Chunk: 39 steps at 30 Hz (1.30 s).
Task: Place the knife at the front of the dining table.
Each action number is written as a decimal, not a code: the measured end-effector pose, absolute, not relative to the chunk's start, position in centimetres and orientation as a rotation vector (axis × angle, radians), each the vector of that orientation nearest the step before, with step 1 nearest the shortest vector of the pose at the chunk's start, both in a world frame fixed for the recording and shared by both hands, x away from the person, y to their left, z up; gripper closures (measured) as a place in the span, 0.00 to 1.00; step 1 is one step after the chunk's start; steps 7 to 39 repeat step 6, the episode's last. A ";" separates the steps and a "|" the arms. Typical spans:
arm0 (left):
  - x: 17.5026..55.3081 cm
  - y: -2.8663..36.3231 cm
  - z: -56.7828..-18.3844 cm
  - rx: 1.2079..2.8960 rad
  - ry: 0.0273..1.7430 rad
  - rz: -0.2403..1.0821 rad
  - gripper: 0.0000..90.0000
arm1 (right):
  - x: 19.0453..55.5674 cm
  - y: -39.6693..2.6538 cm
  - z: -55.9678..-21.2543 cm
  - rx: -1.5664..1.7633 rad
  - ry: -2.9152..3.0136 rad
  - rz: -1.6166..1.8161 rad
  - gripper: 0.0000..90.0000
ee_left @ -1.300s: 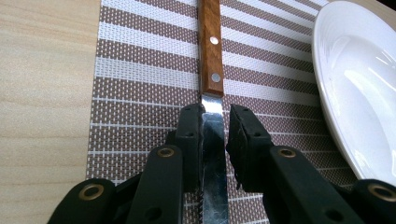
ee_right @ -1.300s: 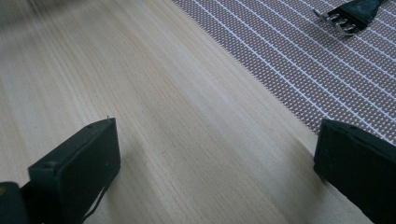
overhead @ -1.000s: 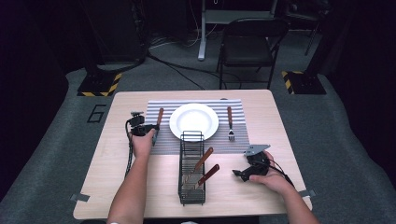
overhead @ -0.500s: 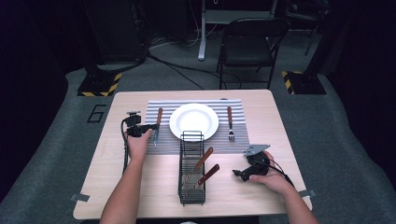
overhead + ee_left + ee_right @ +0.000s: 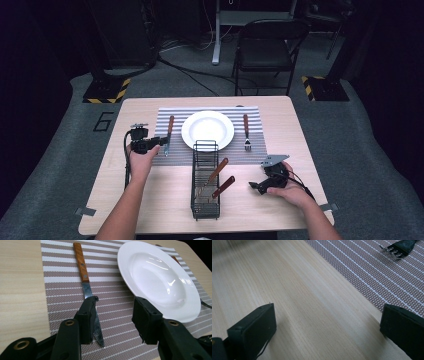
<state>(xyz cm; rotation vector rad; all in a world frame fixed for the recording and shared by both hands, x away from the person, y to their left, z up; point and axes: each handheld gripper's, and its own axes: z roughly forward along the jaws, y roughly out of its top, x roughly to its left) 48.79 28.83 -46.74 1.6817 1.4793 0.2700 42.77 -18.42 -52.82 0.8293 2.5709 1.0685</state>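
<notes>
From my left gripper view, one black jaw covers part of the knife (image 5: 86, 286) blade (lower centre). The plate (image 5: 160, 277) hides most of the fork (image 5: 205, 303) at the right edge. My right gripper view's upper left is blurred.

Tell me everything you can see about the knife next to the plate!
The knife has an orange-brown wooden handle with two small rivets and a shiny metal blade. It lies flat on the striped placemat, left of the white plate and apart from it. The left gripper hovers open above its blade.
</notes>
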 end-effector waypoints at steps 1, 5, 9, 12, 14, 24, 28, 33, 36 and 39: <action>48.6 29.0 -46.8 1.691 1.476 0.282 0.59 | 42.8 -18.4 -52.8 0.829 2.570 1.069 0.00; 47.8 30.1 -47.1 1.693 1.492 0.346 0.53 | 42.8 -18.4 -52.8 0.829 2.571 1.068 0.00; 47.7 30.4 -47.3 1.692 1.507 0.376 0.51 | 42.8 -18.4 -52.8 0.829 2.572 1.068 0.00; 47.7 30.4 -47.3 1.692 1.507 0.376 0.51 | 42.8 -18.4 -52.8 0.829 2.572 1.068 0.00; 47.7 30.4 -47.3 1.692 1.507 0.376 0.51 | 42.8 -18.4 -52.8 0.829 2.572 1.068 0.00; 47.7 30.4 -47.3 1.692 1.507 0.376 0.51 | 42.8 -18.4 -52.8 0.829 2.572 1.068 0.00; 47.7 30.4 -47.3 1.692 1.507 0.376 0.51 | 42.8 -18.4 -52.8 0.829 2.572 1.068 0.00; 47.7 30.4 -47.3 1.692 1.507 0.376 0.51 | 42.8 -18.4 -52.8 0.829 2.572 1.068 0.00; 47.7 30.4 -47.3 1.692 1.507 0.376 0.51 | 42.8 -18.4 -52.8 0.829 2.572 1.068 0.00; 47.7 30.4 -47.3 1.692 1.507 0.376 0.51 | 42.8 -18.4 -52.8 0.829 2.572 1.068 0.00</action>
